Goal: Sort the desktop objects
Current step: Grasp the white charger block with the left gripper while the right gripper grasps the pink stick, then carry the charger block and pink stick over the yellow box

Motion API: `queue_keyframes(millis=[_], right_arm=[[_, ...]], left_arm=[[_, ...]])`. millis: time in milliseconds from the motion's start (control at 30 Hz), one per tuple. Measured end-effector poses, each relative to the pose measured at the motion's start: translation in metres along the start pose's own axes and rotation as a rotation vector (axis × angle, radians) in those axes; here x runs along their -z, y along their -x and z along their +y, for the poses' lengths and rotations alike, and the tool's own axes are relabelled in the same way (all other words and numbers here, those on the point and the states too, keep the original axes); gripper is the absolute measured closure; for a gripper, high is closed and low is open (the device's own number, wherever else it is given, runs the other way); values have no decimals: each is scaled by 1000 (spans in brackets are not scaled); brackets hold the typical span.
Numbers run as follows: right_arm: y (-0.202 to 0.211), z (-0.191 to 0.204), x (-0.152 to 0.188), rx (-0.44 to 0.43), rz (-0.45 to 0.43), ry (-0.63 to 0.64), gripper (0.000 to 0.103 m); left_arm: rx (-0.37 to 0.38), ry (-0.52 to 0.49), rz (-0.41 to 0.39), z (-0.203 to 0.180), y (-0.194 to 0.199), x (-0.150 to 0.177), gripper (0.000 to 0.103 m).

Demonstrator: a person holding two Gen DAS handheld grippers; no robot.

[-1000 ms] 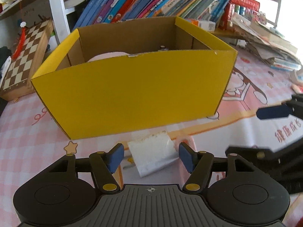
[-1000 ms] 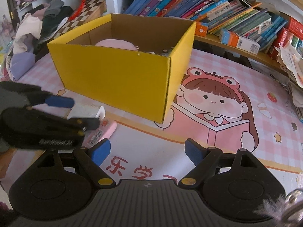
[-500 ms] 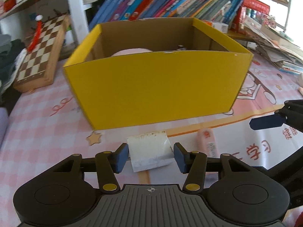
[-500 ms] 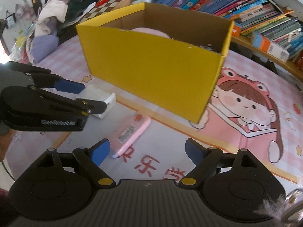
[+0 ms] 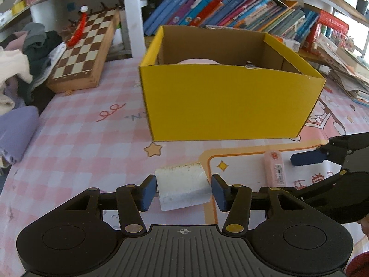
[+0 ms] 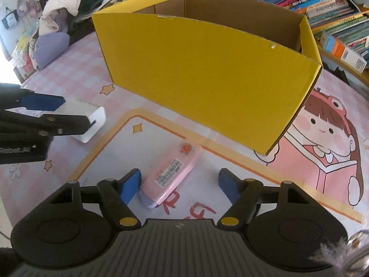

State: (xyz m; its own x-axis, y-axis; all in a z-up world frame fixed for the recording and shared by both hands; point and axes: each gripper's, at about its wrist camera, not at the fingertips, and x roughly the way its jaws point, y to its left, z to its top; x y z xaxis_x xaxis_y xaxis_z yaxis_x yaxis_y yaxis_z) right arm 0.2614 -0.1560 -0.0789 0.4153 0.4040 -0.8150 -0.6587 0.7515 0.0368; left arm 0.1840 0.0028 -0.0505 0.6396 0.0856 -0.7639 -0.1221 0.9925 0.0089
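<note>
Bookshelves packed with slanted books (image 5: 230, 7) fill the background, a wooden chessboard (image 5: 85, 48) leans at ten o'clock, and a heap of clothes (image 6: 62, 7) lies beyond the surface's edge. The surface (image 5: 76, 138) wears a pink checked cover with stars, a cartoon girl (image 6: 327, 127) reading, and red Chinese characters I can only partly see. The yellow cardboard box (image 5: 228, 103) stands at twelve o'clock, something pale pink showing inside. My left gripper (image 5: 183, 190) has its fingers closed against both sides of the white block (image 5: 182, 184), which rests on the surface. My right gripper (image 6: 178, 184) has its fingers spread wide, the pink case (image 6: 171, 173) lying slanted between them, nearer the left one; its barcode label is too small to read.
</note>
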Motion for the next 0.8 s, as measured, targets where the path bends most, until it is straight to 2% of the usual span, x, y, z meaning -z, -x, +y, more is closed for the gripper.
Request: queue_keyframes(millis=[167, 267, 333, 367, 433, 500, 800], right_arm=[[0, 2, 1, 9, -11, 19, 32], [1, 4, 2, 4, -20, 31, 45], [3, 5, 3, -1, -24, 34, 58], [3, 5, 3, -3, -24, 33, 61], [5, 4, 3, -5, -24, 25, 72], [6, 2, 4, -7, -23, 11, 77], [15, 4, 8, 4, -28, -34, 80]], left_arm=[[3, -2, -7, 0, 3, 1, 52], [5, -3, -11, 0, 5, 1, 52], [7, -3, -14, 0, 6, 1, 52], [9, -3, -16, 0, 7, 1, 52], [13, -1, -19, 0, 8, 1, 52], [16, -1, -23, 0, 9, 1, 52], [24, -13, -51, 3, 19, 3, 52]])
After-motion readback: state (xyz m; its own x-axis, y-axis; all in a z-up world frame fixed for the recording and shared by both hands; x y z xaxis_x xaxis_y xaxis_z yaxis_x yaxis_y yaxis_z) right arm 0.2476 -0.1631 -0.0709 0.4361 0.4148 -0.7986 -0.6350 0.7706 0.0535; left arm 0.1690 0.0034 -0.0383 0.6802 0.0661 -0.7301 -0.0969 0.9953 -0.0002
